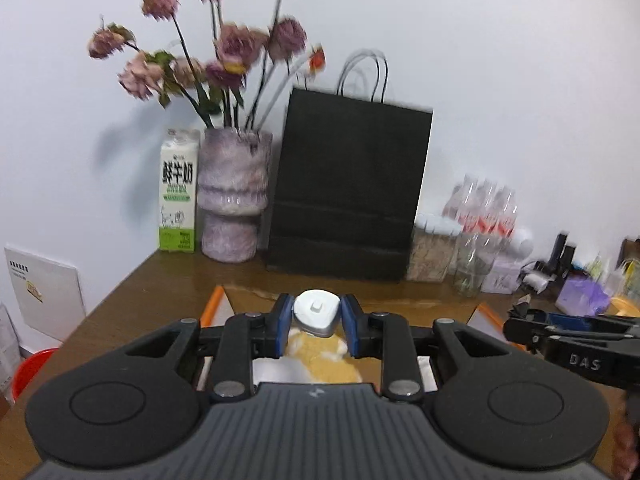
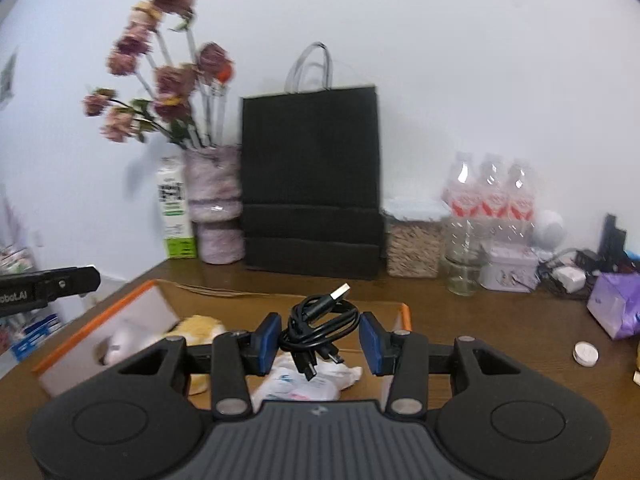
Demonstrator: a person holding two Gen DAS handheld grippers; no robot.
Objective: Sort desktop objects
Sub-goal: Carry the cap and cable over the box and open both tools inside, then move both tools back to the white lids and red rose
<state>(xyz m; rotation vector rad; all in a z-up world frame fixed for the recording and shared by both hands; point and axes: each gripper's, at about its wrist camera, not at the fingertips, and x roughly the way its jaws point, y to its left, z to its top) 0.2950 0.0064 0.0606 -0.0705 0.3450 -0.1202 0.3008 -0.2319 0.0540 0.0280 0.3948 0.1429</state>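
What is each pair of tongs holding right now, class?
Left tongs: closed on the white charger plug.
Right tongs: holding the coiled black USB cable.

The left claw [image 1: 317,326] is squeezing a small white and grey gadget [image 1: 316,312] between its blue pads [image 1: 283,320]. Under it, a box with orange edges [image 1: 212,308] is sitting on the brown counter [image 1: 160,280], with something yellow and white [image 1: 320,360] lying inside. At the back, a milk carton [image 1: 178,190] is standing just beside a purple vase [image 1: 233,196] of pink flowers [image 1: 224,48]. A black paper bag [image 1: 348,184] is standing next to the vase. Clear bottles [image 1: 486,208] are standing further right. The right claw [image 1: 520,320] is poking in from the right edge.
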